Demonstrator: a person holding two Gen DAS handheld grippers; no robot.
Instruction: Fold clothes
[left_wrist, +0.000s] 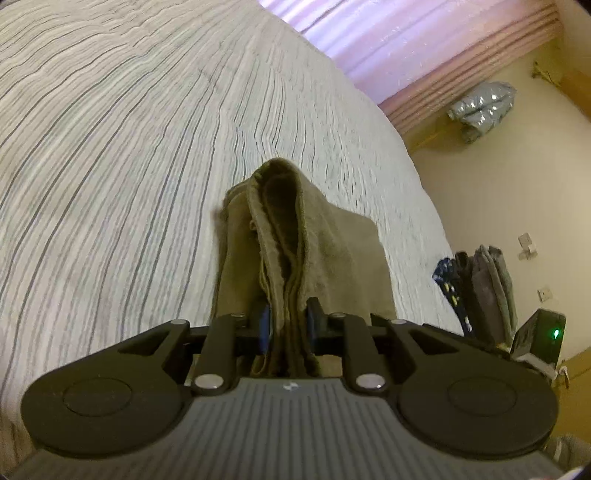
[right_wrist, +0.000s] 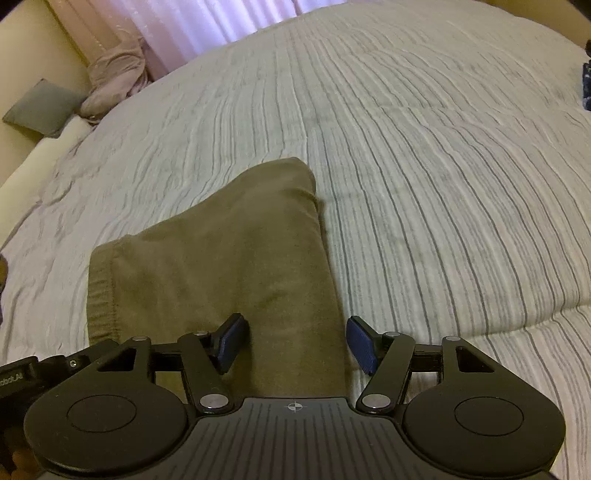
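An olive-green folded garment (right_wrist: 236, 258) lies on the striped bedspread (right_wrist: 443, 184). In the left wrist view my left gripper (left_wrist: 290, 325) is shut on the layered edge of the garment (left_wrist: 291, 236), which bunches up in folds ahead of the blue pads. In the right wrist view my right gripper (right_wrist: 295, 341) is open just above the garment's near right edge, one pad over the cloth and the other over the bedspread. An elastic band shows at the garment's left end.
The striped bedspread (left_wrist: 110, 166) fills most of both views. Pink curtains (left_wrist: 424, 44) hang at the back. A stack of folded clothes (left_wrist: 480, 288) stands at the right beyond the bed's edge. A grey cushion (right_wrist: 40, 107) and a pinkish bundle (right_wrist: 114, 77) lie at the far left.
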